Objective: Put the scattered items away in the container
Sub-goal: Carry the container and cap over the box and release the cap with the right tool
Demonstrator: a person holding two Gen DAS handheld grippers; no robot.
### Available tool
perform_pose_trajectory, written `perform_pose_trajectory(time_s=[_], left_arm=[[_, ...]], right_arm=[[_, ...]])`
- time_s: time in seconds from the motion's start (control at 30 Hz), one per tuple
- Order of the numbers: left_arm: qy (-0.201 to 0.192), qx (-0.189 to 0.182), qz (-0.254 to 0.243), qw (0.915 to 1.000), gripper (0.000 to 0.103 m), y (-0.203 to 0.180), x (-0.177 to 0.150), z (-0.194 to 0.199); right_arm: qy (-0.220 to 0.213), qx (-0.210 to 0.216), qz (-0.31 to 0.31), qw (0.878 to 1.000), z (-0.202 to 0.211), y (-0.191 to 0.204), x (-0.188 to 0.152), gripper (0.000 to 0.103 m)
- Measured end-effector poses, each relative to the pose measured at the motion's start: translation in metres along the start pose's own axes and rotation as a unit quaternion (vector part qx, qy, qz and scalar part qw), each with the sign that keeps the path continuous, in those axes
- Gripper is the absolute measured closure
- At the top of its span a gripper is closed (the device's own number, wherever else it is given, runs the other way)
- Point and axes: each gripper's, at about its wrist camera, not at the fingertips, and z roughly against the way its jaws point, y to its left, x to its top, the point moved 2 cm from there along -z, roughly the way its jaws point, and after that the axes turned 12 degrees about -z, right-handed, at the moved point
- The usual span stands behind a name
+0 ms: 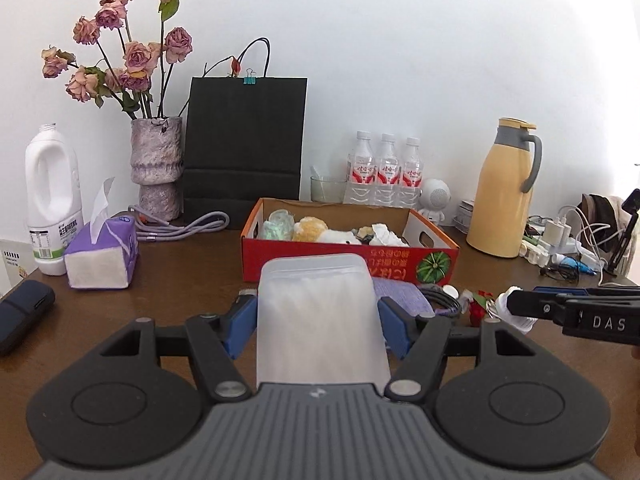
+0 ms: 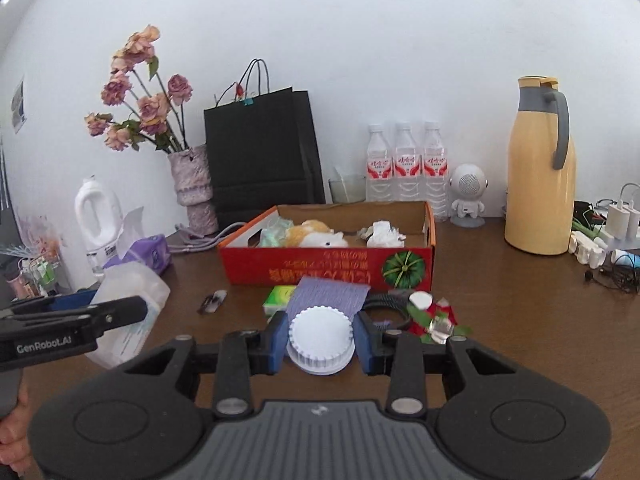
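Two grippers: left gripper (image 1: 318, 316) clamps a frosted pouch (image 1: 320, 320); right gripper (image 2: 321, 340) clamps a white cap (image 2: 321, 340).
Container: red box (image 2: 328, 268), mid-worktop, holding plush and paper.
In between: purple cloth (image 2: 330, 296), green packet (image 2: 278, 296), black cable (image 2: 386, 302), red trinket (image 2: 434, 316).

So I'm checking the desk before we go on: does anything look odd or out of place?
The white milk jug at the left stands uncapped, while the right gripper holds a white ribbed cap. The red box's print is upside down.

home | desk (image 2: 500, 300) | flower vase (image 1: 156, 168) | thermos (image 2: 540, 172) | chargers (image 2: 622, 216)
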Motion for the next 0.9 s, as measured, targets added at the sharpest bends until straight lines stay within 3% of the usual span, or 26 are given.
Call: perform_pose_trajectory(time_s=[0.1,0.2,0.33,0.47,0.57,0.7,0.8,0.9], left_arm=[[0.006,-0.01,0.006,0.9999,0.036,-0.003,-0.006,0.008],[0.0,-0.011,0.007,0.9999,0.036,0.002,0.004,-0.004],[-0.034,-0.013,-0.004,0.9993,0.036,0.023,0.053,-0.042],[-0.035,-0.007,-0.012,0.9993,0.036,0.047,0.114,-0.111],[0.006,-0.022,-0.002,0.9997,0.036,0.064,0.146,-0.177],[0.099,-0.03,-0.018,0.9945,0.036,0.071,0.15,-0.253],[0.179,-0.043,-0.057,0.9814,0.036,0.067,0.13,-0.299],[0.237,-0.054,-0.062,0.9679,0.036,0.064,0.111,-0.335]], right_arm=[[0.009,0.005,-0.002,1.0,0.012,0.004,-0.011,0.069],[-0.004,0.003,0.002,1.0,0.009,0.003,0.002,0.069],[-0.03,0.011,0.015,0.999,-0.015,-0.004,0.055,0.069],[-0.046,0.014,0.038,0.998,-0.062,-0.006,0.126,0.069],[-0.026,0.016,0.036,0.999,-0.116,-0.009,0.176,0.069],[0.07,0.009,0.025,0.997,-0.214,-0.017,0.209,0.069],[0.127,-0.015,0.026,0.991,-0.286,-0.018,0.21,0.069],[0.188,-0.027,0.006,0.982,-0.353,-0.021,0.196,0.069]])
